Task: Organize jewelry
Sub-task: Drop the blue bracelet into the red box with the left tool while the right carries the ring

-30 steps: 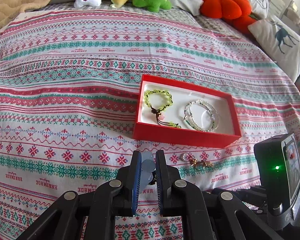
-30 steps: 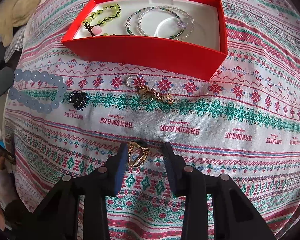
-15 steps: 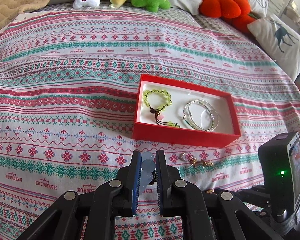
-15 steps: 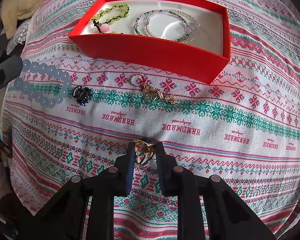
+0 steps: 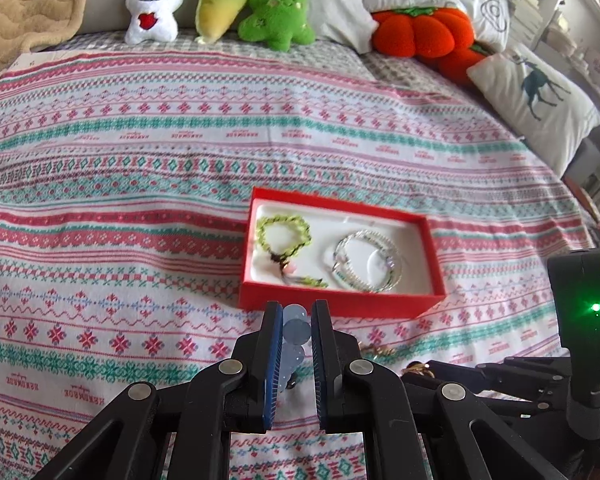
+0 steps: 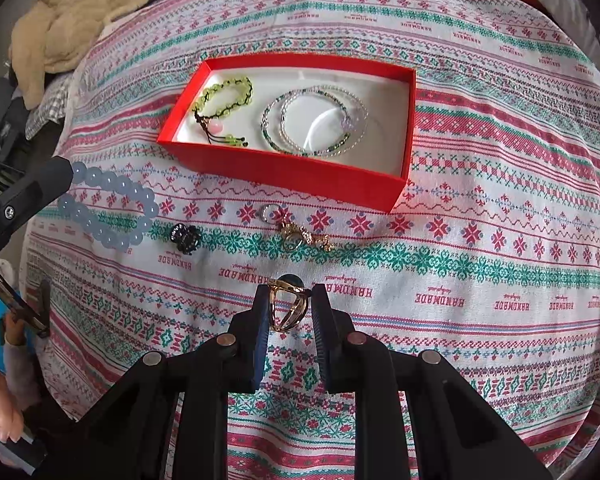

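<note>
Shiny gold metal ring (image 6: 286, 307), translucent glossy beads (image 6: 112, 208), woven cloth (image 6: 480, 272)

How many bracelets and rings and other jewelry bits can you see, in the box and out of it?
Bracelets: 3 (green bead bracelet, clear bead bracelet, pale blue bead bracelet)
Rings: 2 (gold ring, silver ring)
Gold jewelry cluster: 1, pieces too tangled to count
Black hair clip: 1
Total: 7

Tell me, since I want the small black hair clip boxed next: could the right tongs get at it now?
Probably not yet. The right tongs are shut on a gold ring, so they lack a free grip. The black hair clip itself lies uncovered on the cloth, beside the blue bead bracelet.
</note>
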Motion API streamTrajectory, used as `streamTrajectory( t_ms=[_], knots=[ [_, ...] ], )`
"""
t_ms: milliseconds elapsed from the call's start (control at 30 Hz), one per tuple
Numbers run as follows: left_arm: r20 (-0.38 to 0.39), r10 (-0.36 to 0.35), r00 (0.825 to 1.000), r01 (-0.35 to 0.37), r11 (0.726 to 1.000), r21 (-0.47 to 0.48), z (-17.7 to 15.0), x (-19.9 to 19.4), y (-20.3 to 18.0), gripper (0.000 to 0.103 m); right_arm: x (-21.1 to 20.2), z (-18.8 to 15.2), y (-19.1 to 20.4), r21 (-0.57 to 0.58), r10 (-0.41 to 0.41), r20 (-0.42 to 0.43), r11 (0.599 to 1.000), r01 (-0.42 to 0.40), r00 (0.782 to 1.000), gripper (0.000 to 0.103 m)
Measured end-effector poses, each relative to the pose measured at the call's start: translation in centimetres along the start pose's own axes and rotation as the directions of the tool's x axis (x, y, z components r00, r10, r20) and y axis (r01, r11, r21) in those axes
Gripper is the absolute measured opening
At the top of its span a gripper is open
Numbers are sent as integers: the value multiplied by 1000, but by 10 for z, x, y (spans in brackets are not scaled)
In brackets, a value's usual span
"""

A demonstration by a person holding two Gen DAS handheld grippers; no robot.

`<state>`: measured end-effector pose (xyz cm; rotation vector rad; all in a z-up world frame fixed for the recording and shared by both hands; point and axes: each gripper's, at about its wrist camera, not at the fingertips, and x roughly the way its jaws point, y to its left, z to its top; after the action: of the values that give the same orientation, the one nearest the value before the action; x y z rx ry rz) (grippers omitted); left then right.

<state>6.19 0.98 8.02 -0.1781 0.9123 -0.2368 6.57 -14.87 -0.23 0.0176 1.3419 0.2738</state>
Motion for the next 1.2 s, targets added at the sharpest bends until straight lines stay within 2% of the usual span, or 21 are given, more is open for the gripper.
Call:
streamTrajectory(
  t_ms=[400, 600, 700, 767, 900, 1067, 1200],
  knots=[
    [76, -61, 995, 60, 998, 14, 24, 6, -19, 9, -36, 29, -30, 83, 29, 140, 996, -41, 990, 21],
    [97, -128, 987, 130, 991, -11, 36, 24, -26, 9, -39, 42, -41, 109, 10, 191, 994, -31, 982, 21],
    [117, -178, 977, 181, 983, -23, 38, 35, -29, 9, -36, 47, -47, 128, 9, 202, 991, -35, 979, 21],
    [125, -184, 975, 188, 982, -23, 37, 43, -31, 9, -35, 50, -50, 136, 6, 211, 990, -36, 977, 21],
    [112, -143, 983, 148, 988, -37, 37, 63, -29, 9, -31, 54, -53, 140, 2, 227, 990, -35, 974, 21],
    [92, -51, 994, 56, 997, -47, 32, 80, -14, 9, -27, 56, -55, 145, 0, 222, 989, -33, 975, 21],
    [79, -10, 997, 15, 998, -61, 31, 86, -1, 9, -26, 56, -54, 136, 0, 222, 990, -31, 975, 21]
  ],
)
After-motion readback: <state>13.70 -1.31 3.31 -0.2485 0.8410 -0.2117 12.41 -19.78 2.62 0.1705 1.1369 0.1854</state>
